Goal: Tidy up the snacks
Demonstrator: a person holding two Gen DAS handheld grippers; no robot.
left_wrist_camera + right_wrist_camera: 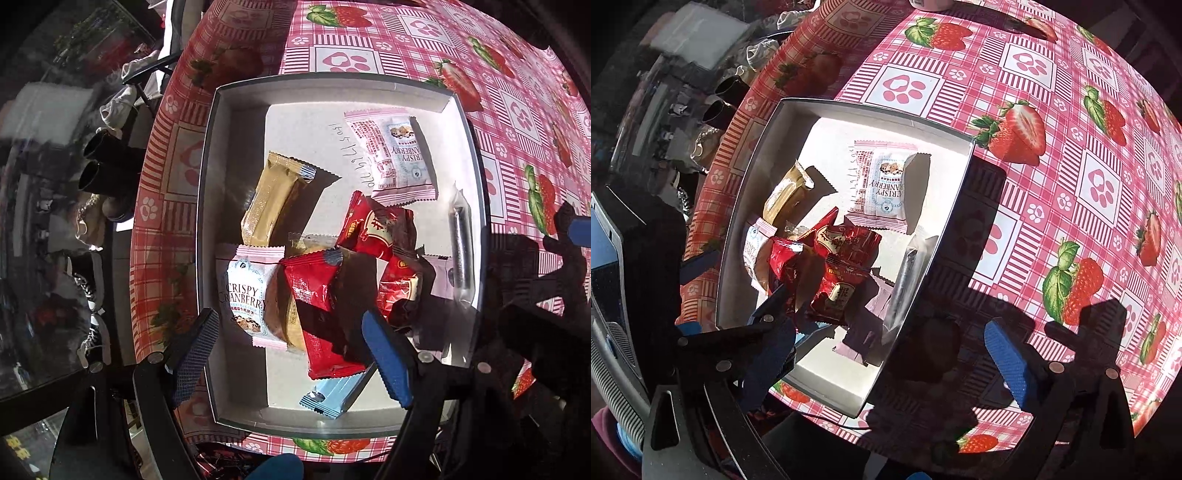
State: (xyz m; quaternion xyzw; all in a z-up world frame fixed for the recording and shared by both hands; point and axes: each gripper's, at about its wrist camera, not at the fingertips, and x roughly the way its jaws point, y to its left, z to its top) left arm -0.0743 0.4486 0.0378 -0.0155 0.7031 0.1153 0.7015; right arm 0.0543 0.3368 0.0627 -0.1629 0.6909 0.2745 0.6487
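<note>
I see the box (210, 155) sitting on the table (424, 44), near its left edge. Inside, a cranberry crisp packet (397, 155) lies toward the far right corner, a bar (269, 201) left of it, and more wrapped snacks (325, 295) piled nearer me.

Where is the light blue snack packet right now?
The light blue packet lies in the white box, near its bottom edge in the left wrist view, partly under a red packet.
</note>
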